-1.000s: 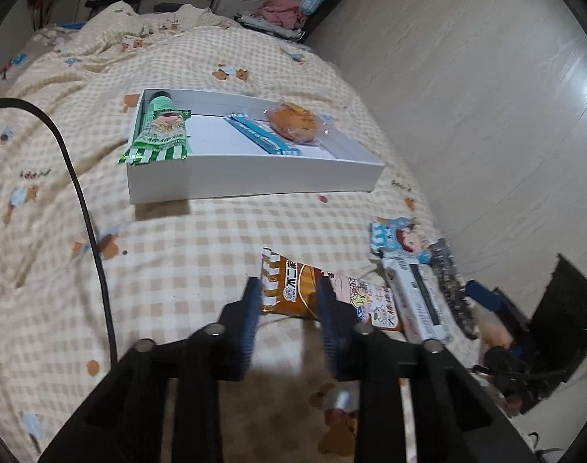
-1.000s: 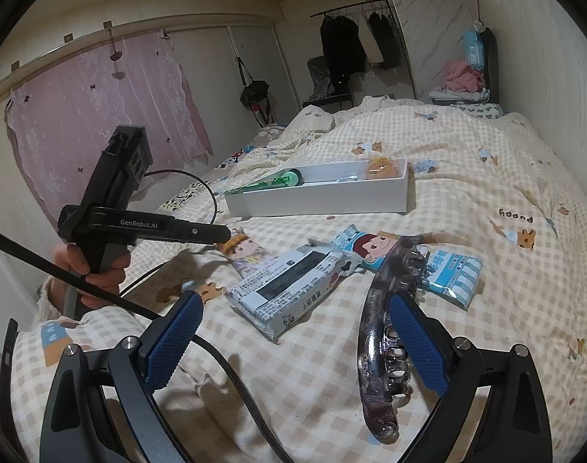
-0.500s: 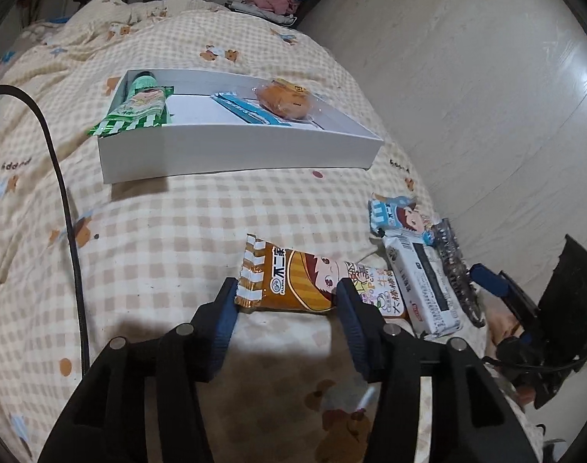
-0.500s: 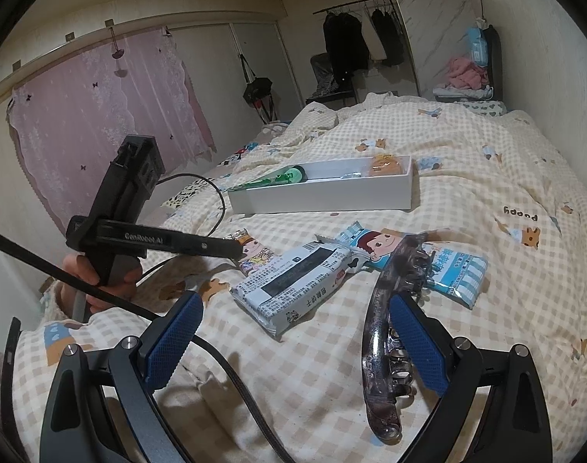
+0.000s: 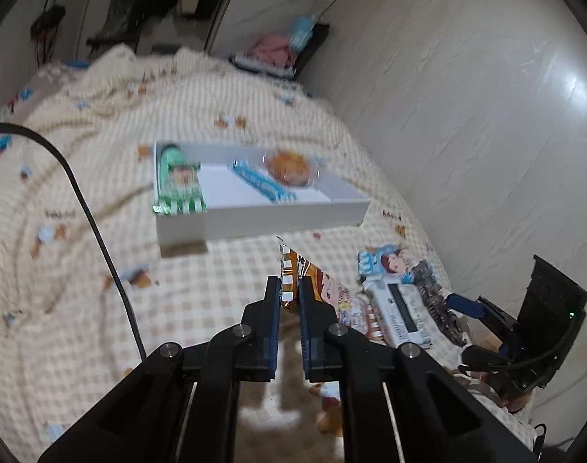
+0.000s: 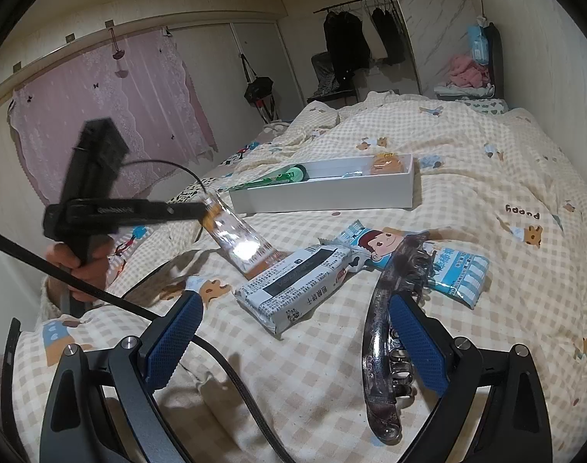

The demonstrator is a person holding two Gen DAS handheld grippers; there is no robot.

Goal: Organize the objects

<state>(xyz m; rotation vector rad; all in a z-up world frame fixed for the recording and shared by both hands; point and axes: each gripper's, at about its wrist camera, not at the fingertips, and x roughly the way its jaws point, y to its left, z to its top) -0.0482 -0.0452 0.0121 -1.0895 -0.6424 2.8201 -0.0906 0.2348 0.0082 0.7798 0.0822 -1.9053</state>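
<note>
Orange snack packet [image 5: 293, 274] hangs tilted, one end pinched above the bedspread.

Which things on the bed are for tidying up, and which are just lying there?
For tidying:
white box
orange snack packet, held by left gripper
biscuit pack
blue snack packet
hair claw, beside open right gripper

Just lying there:
checked quilt
black cable
pink clothes
</note>
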